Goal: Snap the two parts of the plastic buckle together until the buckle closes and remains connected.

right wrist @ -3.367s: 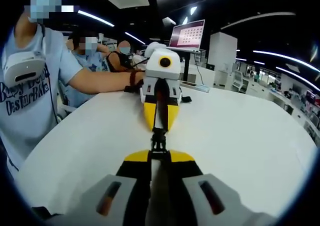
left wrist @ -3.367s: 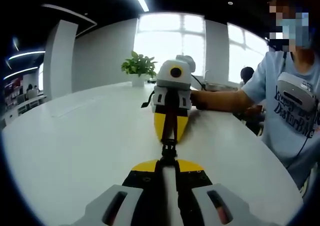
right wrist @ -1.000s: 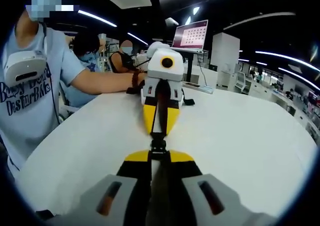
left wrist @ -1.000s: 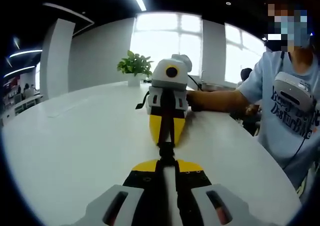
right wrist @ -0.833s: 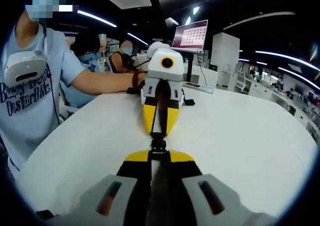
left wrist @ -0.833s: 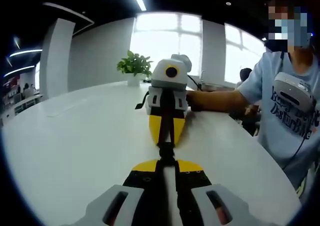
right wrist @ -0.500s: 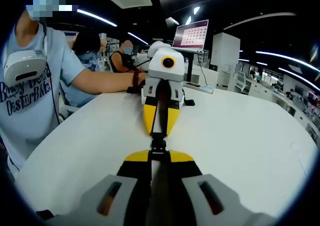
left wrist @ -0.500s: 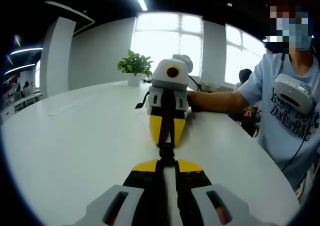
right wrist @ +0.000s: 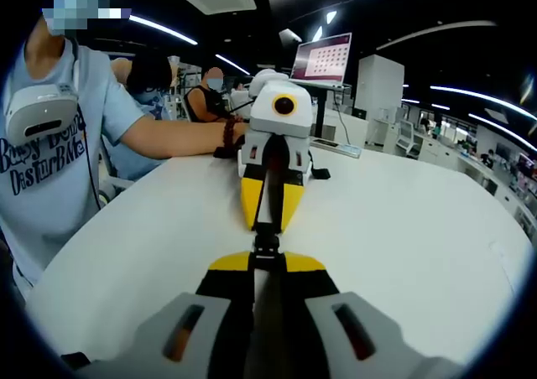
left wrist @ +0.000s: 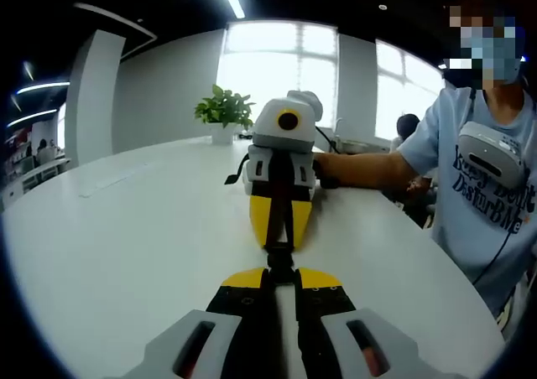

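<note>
2 halves of the black plastic buckle (left wrist: 280,256) meet in the narrow space between the 2 grippers, and from the pictures I cannot tell whether they have locked or merely touch. In the left gripper view the buckle sits just past the tips of the left gripper (left wrist: 280,272), whose yellow-and-black jaws are clenched on its near half. Straight ahead, tip to tip, the right gripper (left wrist: 280,233) faces back with its jaws pinched together on the far half. In the right gripper view the same line runs the other way: the buckle (right wrist: 266,246) lies just beyond the right gripper (right wrist: 266,260), and the left gripper (right wrist: 266,221) points toward it from the far side, its jaws closed too.

Under both grippers spreads a white table (left wrist: 126,228), seen also in the right gripper view (right wrist: 403,228). Beyond the right gripper and slightly to its left in the left gripper view stands a potted plant (left wrist: 223,112) at the table's far edge, before bright windows (left wrist: 281,64). To the right of the grippers in that view a person in a pale blue shirt (left wrist: 491,178) reaches an arm toward the right gripper. In the right gripper view the person (right wrist: 50,153) is on the left, and a lit monitor (right wrist: 322,57) rises behind the left gripper.
</note>
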Tool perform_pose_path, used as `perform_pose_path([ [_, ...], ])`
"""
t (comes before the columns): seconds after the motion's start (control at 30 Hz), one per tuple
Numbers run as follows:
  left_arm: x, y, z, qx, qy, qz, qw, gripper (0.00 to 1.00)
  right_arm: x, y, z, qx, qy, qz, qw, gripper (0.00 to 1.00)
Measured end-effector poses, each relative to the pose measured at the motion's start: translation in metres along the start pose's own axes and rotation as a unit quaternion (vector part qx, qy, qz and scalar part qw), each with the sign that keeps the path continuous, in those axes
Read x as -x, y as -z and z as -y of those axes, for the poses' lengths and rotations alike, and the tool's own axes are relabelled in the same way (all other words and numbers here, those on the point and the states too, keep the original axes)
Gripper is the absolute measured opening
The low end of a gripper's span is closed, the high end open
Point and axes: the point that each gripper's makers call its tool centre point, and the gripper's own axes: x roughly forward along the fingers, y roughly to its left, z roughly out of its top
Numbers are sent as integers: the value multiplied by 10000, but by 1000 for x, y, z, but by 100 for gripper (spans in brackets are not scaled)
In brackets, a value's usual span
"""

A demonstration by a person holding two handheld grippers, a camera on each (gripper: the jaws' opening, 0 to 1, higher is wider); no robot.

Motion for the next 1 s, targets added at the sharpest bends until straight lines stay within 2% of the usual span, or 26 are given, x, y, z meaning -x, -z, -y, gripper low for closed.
perform_pose_path([
  [0.53,0,0,1,-80,-35,-51,9999,8,-2,-2,0,33,42,-52,10000,9],
  [1.0,-1,0,1,-47,-65,-59,10000,8,-3,-2,2,-113,120,-119,9998,9],
])
